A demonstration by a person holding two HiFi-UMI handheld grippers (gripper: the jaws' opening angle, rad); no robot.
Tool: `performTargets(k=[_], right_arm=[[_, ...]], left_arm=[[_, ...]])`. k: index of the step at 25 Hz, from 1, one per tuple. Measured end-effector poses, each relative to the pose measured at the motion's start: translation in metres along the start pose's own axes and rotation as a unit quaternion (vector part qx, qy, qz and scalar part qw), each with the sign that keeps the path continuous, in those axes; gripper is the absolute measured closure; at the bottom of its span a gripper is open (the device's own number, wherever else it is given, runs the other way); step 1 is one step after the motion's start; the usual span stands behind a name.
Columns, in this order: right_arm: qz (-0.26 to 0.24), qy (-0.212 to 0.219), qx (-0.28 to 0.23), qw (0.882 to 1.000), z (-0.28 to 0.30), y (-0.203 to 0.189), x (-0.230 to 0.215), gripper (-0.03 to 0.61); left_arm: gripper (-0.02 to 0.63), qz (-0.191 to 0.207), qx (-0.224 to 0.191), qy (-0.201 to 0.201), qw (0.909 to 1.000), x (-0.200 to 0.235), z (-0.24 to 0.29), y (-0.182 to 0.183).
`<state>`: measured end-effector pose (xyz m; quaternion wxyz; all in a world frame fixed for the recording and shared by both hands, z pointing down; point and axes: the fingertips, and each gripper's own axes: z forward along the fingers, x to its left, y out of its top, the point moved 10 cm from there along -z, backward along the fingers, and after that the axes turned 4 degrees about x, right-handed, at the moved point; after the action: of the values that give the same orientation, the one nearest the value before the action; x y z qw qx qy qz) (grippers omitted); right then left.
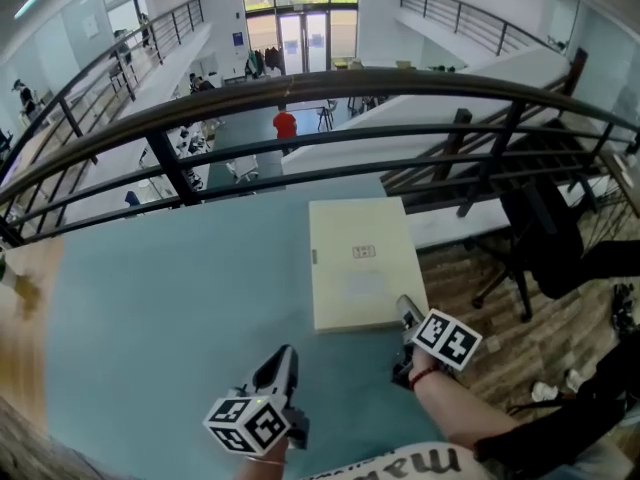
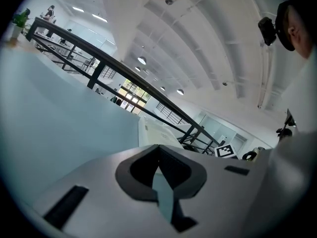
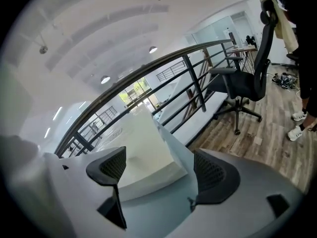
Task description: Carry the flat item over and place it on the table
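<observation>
A flat cream box lies on the blue-grey table, near its far right edge. My right gripper stands open at the box's near right corner. In the right gripper view the box fills the space just ahead of the open gripper, and its near corner reaches in between the two pads. My left gripper hovers over bare table, nearer to me and left of the box. Its pads meet with nothing between them in the left gripper view, where the box shows small ahead.
A dark metal railing runs along the table's far edge, with a drop to a lower floor behind it. A black office chair stands on the wooden floor at the right. A wooden surface borders the table's left side.
</observation>
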<state>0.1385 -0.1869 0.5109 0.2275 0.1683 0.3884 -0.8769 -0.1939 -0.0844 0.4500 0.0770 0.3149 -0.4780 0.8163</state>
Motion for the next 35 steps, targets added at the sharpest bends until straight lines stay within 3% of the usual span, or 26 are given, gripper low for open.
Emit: performTargets(k=[7, 8, 10, 19, 27, 35], right_arm=[[0.006, 0.078, 0.010, 0.997, -0.026, 0.002, -0.003, 0.160], [0.005, 0.082, 0.012, 0.997, -0.032, 0.002, -0.004, 0.244], [-0.001, 0.086, 0.015, 0.996, -0.045, 0.002, -0.007, 0.523], [-0.015, 0.192, -0.016, 0.981, -0.110, 0.006, -0.018, 0.523], [-0.046, 0.239, 0.001, 0.970, -0.156, -0.010, -0.052, 0.525], [-0.088, 0.258, 0.010, 0.962, -0.197, -0.026, -0.042, 0.534]], left_arm=[[0.611, 0.014, -0.014, -0.010, 0.9997, -0.028, -0.017, -0.003], [0.611, 0.017, -0.017, -0.012, 0.9996, -0.033, -0.021, -0.004], [0.611, 0.024, -0.022, -0.017, 0.9993, -0.044, -0.028, -0.005], [0.611, 0.070, -0.027, -0.039, 0.9964, -0.102, -0.062, -0.030], [0.611, 0.091, -0.011, -0.049, 0.9946, -0.137, -0.084, -0.064], [0.611, 0.115, -0.014, -0.060, 0.9915, -0.147, -0.120, -0.048]])
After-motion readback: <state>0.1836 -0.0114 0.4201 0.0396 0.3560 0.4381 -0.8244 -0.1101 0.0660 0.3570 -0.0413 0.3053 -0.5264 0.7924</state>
